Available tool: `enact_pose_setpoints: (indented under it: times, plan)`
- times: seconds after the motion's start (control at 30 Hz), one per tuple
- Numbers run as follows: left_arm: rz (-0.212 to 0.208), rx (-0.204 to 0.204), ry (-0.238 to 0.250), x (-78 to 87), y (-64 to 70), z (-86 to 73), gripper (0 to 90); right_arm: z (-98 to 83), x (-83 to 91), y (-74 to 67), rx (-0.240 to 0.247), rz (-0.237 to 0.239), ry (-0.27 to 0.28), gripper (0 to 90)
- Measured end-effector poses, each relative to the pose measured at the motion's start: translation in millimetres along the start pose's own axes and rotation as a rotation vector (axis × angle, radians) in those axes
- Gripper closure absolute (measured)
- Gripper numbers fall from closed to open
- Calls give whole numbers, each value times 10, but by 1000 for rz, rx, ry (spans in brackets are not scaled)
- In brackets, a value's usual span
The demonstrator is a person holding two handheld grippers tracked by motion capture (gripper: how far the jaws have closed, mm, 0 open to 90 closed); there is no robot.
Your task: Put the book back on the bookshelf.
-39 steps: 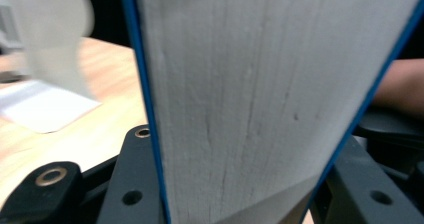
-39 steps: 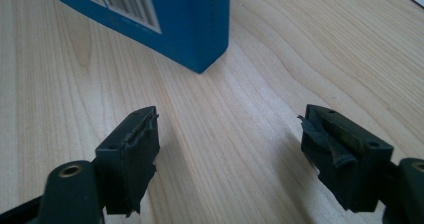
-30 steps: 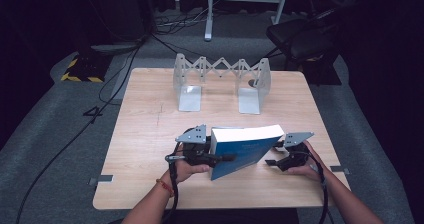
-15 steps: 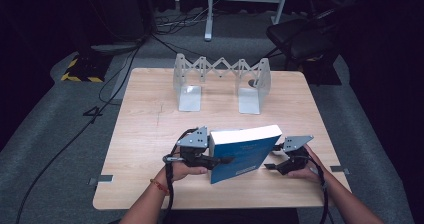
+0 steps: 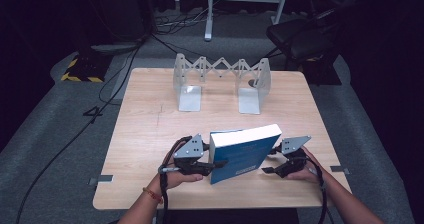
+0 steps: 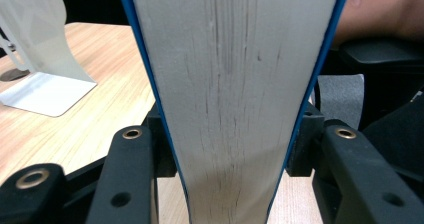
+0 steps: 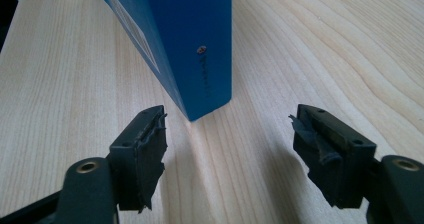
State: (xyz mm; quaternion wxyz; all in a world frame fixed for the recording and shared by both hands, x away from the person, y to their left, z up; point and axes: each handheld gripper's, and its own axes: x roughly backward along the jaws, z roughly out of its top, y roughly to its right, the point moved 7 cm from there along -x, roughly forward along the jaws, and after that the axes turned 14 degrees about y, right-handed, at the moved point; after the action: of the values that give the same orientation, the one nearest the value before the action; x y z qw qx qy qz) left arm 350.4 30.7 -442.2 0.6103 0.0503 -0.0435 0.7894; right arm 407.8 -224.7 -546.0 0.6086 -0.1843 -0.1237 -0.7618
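Observation:
A thick blue book [image 5: 245, 151] stands tilted on its edge near the front of the wooden table [image 5: 150, 124]. My left gripper [image 5: 215, 165] is shut on its left end. In the left gripper view the pads press both blue covers, with the white page block [image 6: 235, 84] between them. These jaws have just been opening slightly, with the book still between them. My right gripper [image 5: 270, 161] is open at the book's right end. Its jaws have just been closing, with nothing between them. In the right gripper view the book's spine corner [image 7: 205, 84] rests on the wood just ahead of the right gripper [image 7: 227, 134].
A white folding bookend rack [image 5: 190, 91] stands at the back middle of the table, with bare wood between it and the book. A dark chair [image 5: 305, 34] and floor cables [image 5: 120, 74] lie beyond the table.
The book's near corner has sunk slightly toward the table front. Both hands stay about where they were.

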Motion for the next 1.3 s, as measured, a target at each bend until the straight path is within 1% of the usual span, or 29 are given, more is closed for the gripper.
enact_pose_setpoints:
  times: [0.1, 0.17, 0.2, 0.27, 0.37, 0.4, 0.43, 0.47, 0.53, 0.6, 0.67, 0.7, 0.77, 0.8, 0.87, 0.93, 0.97, 1.0, 1.03, 1.07, 1.1, 1.17, 1.2, 1.23, 1.27, 1.3]
  plan:
    - [12, -2, -2, 3, -5, -4, 527, 61, -37, -42, -11, 19, 38, 307]
    - [15, -6, -6, 3, 1, -4, 522, 102, -65, -62, 6, 16, 48, 308]
    - [17, -10, -10, 5, 3, -4, 521, 136, -82, -85, 3, 29, 61, 314]
    - [20, -10, -9, 5, 8, -6, 519, 198, -109, -119, 1, 35, 82, 316]
    - [28, -13, -21, 16, 14, -37, 513, 278, -140, -179, 28, 47, 91, 321]
    - [32, -18, -23, 19, 14, -46, 512, 312, -140, -199, 27, 54, 103, 329]
    - [37, -20, -34, 23, 18, -66, 506, 337, -138, -210, 30, 59, 110, 331]
    - [46, -29, -47, 24, 20, -91, 494, 370, -133, -215, 43, 55, 115, 334]
    - [68, -41, -87, 33, 24, -172, 474, 472, -109, -234, 59, 57, 142, 360]
    - [80, -37, -112, 40, 25, -253, 459, 578, -78, -261, 78, 56, 167, 372]
    - [100, -31, -142, 38, 26, -365, 446, 724, -41, -281, 93, 45, 206, 397]
    - [109, -31, -160, 33, 32, -405, 440, 812, -19, -283, 92, 43, 227, 404]
    - [125, -53, -213, 19, 50, -526, 431, 931, 16, -290, 79, 62, 264, 404]
    - [132, -56, -220, 17, 55, -561, 433, 1003, 31, -291, 73, 75, 277, 404]
    - [160, -33, -212, 8, 65, -636, 439, 1071, 25, -303, 106, 73, 261, 399]
    - [182, -19, -201, -3, 72, -691, 442, 1119, 13, -316, 122, 65, 255, 395]
    - [194, -14, -205, -10, 75, -716, 444, 1136, 10, -317, 121, 67, 264, 398]
    - [201, -20, -215, -16, 74, -736, 436, 1148, 13, -323, 109, 75, 275, 404]
    - [201, -7, -217, -27, 73, -757, 432, 1157, 15, -325, 109, 76, 277, 407]
    - [206, -6, -226, -33, 68, -781, 432, 1165, 18, -330, 115, 80, 274, 416]
    - [217, -15, -236, -42, 60, -802, 428, 1171, 26, -337, 121, 82, 271, 430]
    - [229, -16, -246, -55, 46, -828, 434, 1178, 52, -363, 133, 93, 274, 487]
    - [250, -20, -246, -56, 28, -843, 438, 1178, 72, -384, 139, 102, 276, 525]
    - [250, -20, -246, -56, 28, -843, 439, 1176, 91, -409, 145, 106, 280, 558]
    - [277, -3, -243, -54, -27, -860, 429, 1173, 109, -434, 155, 105, 285, 591]
    - [284, -3, -242, -52, -52, -859, 423, 1170, 126, -465, 155, 104, 287, 601]
